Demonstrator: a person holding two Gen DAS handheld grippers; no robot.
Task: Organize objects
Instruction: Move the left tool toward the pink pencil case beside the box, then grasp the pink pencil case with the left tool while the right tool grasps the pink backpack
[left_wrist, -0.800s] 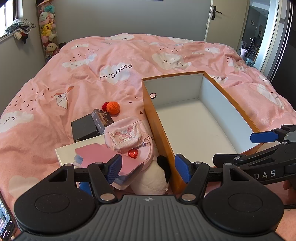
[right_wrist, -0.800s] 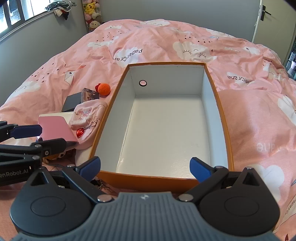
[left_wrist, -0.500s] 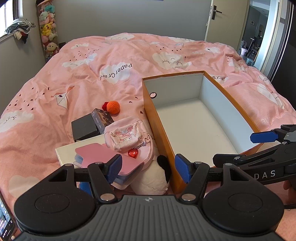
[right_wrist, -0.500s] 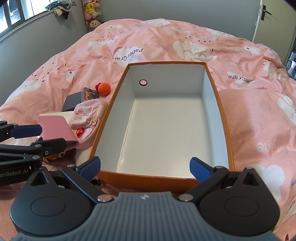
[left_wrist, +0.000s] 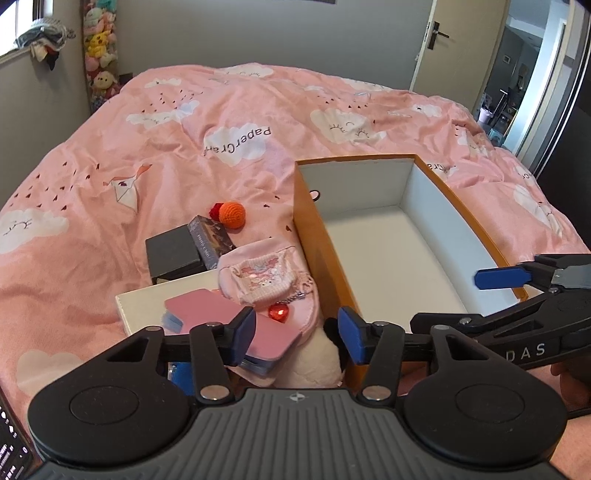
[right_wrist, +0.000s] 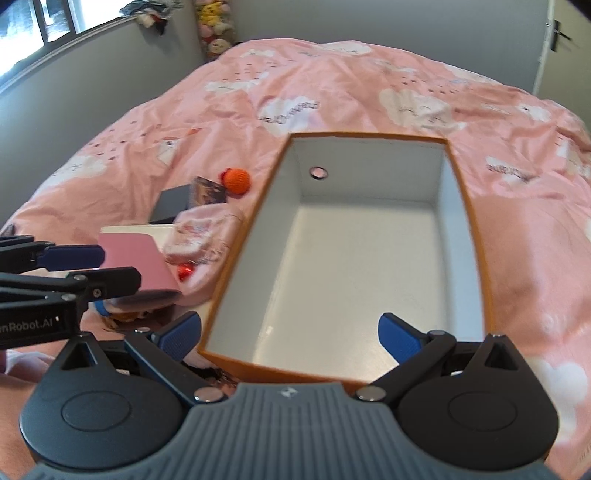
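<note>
An orange box with a white, empty inside lies on the pink bed. Left of it is a heap: an orange crochet ball, a dark card box, a black box, a pink pouch with a red heart charm, a pink wallet and a white plush. My left gripper hangs open above the plush and the pouch's edge, gripping nothing. My right gripper stands wide open over the near wall of the box.
A flat white box lies under the wallet. The pouch and the ball also show in the blurred right wrist view. A door stands at the back right, with stuffed toys in the far left corner.
My right gripper has shifted a little to the left, and its view is now blurred. The left gripper and the objects on the bed have not moved.
</note>
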